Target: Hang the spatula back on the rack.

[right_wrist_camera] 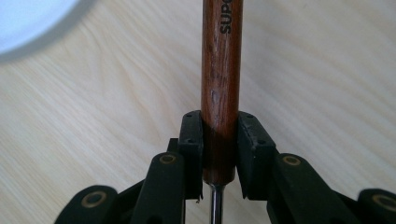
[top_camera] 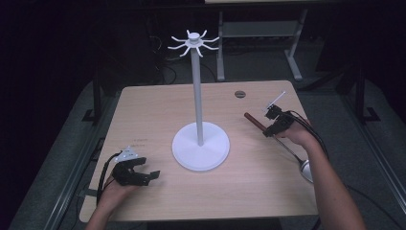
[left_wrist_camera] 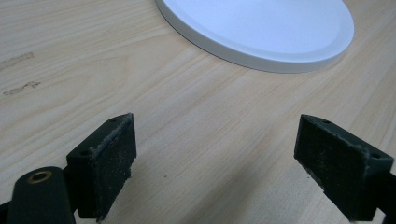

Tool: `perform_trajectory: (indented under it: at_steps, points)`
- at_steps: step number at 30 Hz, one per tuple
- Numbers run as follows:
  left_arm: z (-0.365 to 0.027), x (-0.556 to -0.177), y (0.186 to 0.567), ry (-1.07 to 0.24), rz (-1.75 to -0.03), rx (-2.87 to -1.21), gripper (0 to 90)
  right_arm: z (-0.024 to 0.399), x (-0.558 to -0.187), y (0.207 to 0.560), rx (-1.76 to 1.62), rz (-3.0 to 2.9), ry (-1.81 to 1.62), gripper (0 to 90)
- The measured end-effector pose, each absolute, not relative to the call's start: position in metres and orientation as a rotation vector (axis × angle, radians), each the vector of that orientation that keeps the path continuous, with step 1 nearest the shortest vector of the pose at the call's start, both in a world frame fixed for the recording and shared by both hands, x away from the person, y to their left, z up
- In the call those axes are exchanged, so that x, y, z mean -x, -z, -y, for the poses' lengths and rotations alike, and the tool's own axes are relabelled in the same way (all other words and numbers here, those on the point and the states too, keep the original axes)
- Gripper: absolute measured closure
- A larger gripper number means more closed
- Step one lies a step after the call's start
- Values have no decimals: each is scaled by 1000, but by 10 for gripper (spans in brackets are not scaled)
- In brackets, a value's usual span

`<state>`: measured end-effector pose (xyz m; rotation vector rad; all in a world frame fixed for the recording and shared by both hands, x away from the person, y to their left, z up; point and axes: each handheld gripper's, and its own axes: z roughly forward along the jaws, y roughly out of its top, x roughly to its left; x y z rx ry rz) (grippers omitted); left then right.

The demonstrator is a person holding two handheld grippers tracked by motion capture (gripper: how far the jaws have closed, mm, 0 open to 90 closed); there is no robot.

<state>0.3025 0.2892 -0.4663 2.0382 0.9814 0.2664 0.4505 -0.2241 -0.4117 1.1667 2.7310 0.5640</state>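
Right gripper (right_wrist_camera: 219,154) clamped on the wooden handle (right_wrist_camera: 222,84) of a long utensil (top_camera: 268,132), pads pressing both sides near the end where the metal shaft (right_wrist_camera: 215,205) enters the wood. Handle runs straight ahead of the jaws, out past the fingertips; shaft trails back behind them toward the wrist. In the high view the metal bowl end (top_camera: 305,168) sits behind the gripper, by the forearm, low near the table (top_camera: 158,105); looks like a ladle or big spoon, can't tell which.

Left gripper (top_camera: 136,175) jaws wide apart, nothing between them, resting low on the tabletop. White stand base (left_wrist_camera: 261,32) just ahead of it and slightly to one side; pole with hooks (top_camera: 194,40) rises from that base.

Handling guess: rigid, moderate weight, but the metal head makes it tail-heavy, so it will want to swing down behind the grip. Varnished round wood is likely slick and may roll between flat pads. Current hold near the wood-metal joint seems sensible, closer to the balance point; firm squeeze needed. Not fragile.
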Motion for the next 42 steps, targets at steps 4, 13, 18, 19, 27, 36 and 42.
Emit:
perform_trajectory:
  at_steps: [4, 13, 18, 19, 27, 36, 42]
  points:
    - [-289, -302, 466, -265, -985, -2036, 125, 228, -445, 402, -1165, -2678, -671, 737]
    - [-289, -302, 466, -268, -985, -2033, 125, 236, -427, 377, -1139, -2522, -922, 737]
    - [-289, -302, 466, -268, -985, -2035, 125, 241, -418, 365, -1129, -2449, -1052, 737]
    - [-289, -302, 466, -268, -985, -2035, 125, 241, -418, 365, -1129, -2449, -1052, 737]
    - [-289, -302, 466, -268, -986, -2035, 125, 250, -402, 347, -1069, -2309, -1285, 738]
    - [-289, -302, 466, -268, -986, -2033, 125, 256, -388, 331, -1004, -2146, -1469, 739]
    - [-289, -303, 466, -273, -979, -2040, 125, 258, -379, 319, -941, -2037, -1613, 740]
